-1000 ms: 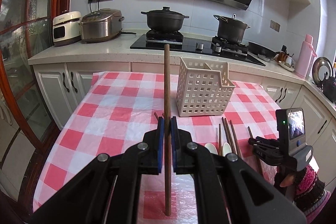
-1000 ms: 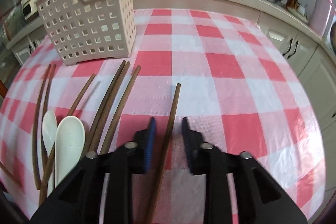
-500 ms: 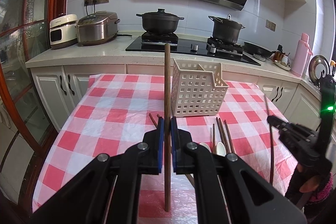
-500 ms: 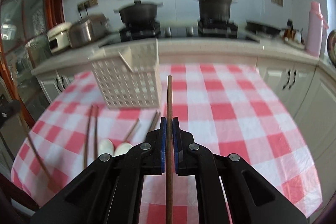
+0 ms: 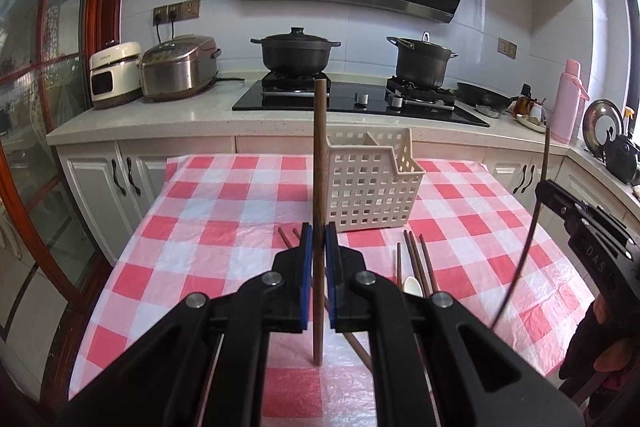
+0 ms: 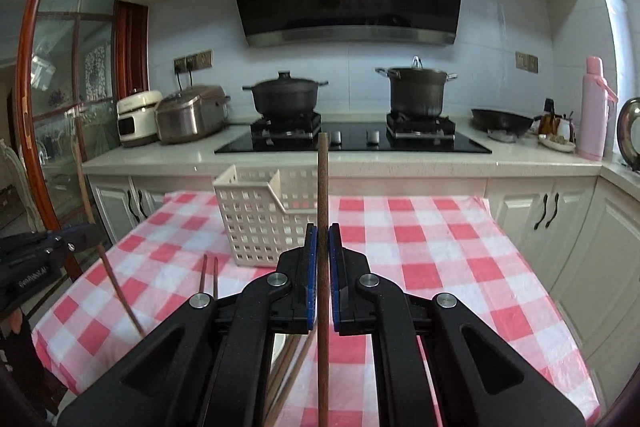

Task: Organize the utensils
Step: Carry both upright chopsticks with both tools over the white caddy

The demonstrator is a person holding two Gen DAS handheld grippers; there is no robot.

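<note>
My left gripper [image 5: 317, 239] is shut on a brown wooden chopstick [image 5: 319, 155], held upright above the checked table. My right gripper [image 6: 322, 239] is shut on another brown chopstick [image 6: 322, 187], also upright; it shows at the right edge of the left wrist view [image 5: 538, 211]. A cream perforated utensil basket [image 5: 374, 187] stands at the table's far middle, beyond both grippers, and shows in the right wrist view [image 6: 260, 223]. Several loose chopsticks [image 5: 418, 261] and a white spoon [image 5: 412, 285] lie on the cloth near the basket.
The red-and-white checked tablecloth [image 5: 208, 227] covers the table. Behind it runs a counter [image 5: 160, 115] with two rice cookers [image 5: 178, 69], a hob with two black pots [image 5: 296, 55], a pan and a pink flask [image 5: 568, 99]. A glass door stands at left.
The right gripper shut on a chopstick from the table and lifted it upright. Both grippers rose and pulled back, each holding its chopstick.
</note>
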